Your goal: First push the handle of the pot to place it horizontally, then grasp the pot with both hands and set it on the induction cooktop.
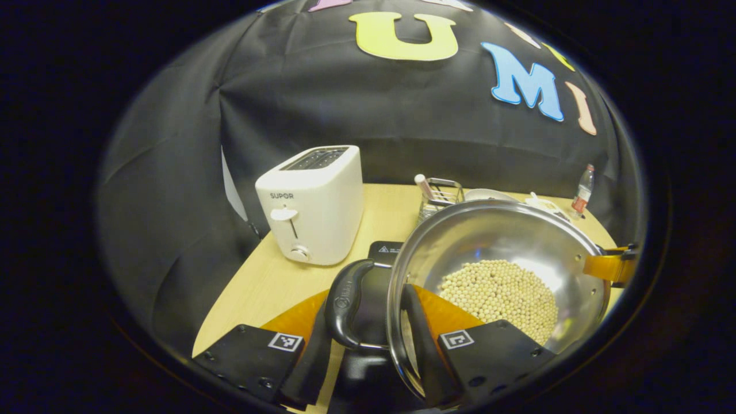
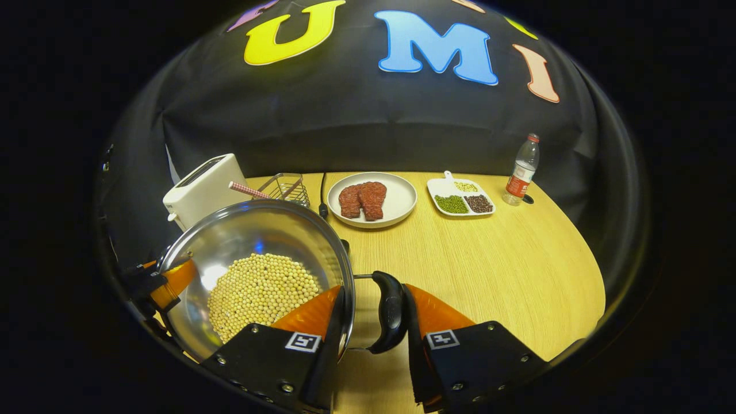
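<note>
A toaster (image 2: 201,187), wire rack (image 2: 284,188), meat plate (image 2: 372,199), divided dish (image 2: 460,197), and bottle (image 2: 522,171), possibly water, stand on the table (image 2: 506,270).

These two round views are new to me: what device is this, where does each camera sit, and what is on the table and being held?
A person holds a two-finger gripper in each hand, and each carries its own forward-looking camera. In the left gripper view, the left gripper straddles one handle and the rim of a steel pot of soybeans. In the right gripper view, the right gripper grips the opposite handle. On the table stand a toaster, a plate of meat, a divided dish of beans and a bottle.
</note>
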The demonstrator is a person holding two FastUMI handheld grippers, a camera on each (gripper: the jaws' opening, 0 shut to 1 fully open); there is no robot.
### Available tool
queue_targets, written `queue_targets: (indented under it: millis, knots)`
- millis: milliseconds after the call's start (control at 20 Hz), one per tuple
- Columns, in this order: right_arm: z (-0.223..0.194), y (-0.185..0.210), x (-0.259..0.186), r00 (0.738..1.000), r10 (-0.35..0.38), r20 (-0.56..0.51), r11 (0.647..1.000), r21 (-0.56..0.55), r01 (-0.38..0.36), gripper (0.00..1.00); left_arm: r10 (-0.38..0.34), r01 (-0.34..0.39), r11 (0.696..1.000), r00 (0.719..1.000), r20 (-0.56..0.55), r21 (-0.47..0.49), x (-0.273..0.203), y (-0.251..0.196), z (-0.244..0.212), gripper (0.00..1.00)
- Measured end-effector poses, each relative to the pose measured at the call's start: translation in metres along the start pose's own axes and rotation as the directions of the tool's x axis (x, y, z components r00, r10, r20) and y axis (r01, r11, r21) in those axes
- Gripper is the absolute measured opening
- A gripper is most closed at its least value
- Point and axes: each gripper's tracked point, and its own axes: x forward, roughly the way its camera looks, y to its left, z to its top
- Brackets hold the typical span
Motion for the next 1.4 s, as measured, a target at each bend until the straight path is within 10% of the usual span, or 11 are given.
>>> queue_targets:
  millis: [800,1000,1050,1400]
  knots:
    - [0.001,0.011,0.008,1.000,0.016,-0.003,1.000,0.010,-0.016,0.54,0.030,-0.030,0.999,0.999,0.024,0.018,0.007,0.013,-0.001,0.76]
    - [0.028,0.007,-0.009,0.994,0.028,0.106,1.000,-0.008,-0.028,0.66,0.060,-0.080,0.991,0.982,0.179,0.106,-0.021,0.008,0.046,1.00]
    - [0.034,0.002,-0.016,0.991,0.030,0.131,0.999,-0.016,-0.028,0.97,0.066,-0.092,0.989,0.975,0.212,0.115,-0.031,0.005,0.057,0.91]
    - [0.063,-0.061,-0.096,0.942,0.044,0.332,0.999,-0.037,-0.033,0.97,0.044,-0.083,0.993,0.927,0.373,0.089,-0.124,-0.065,0.109,0.98]
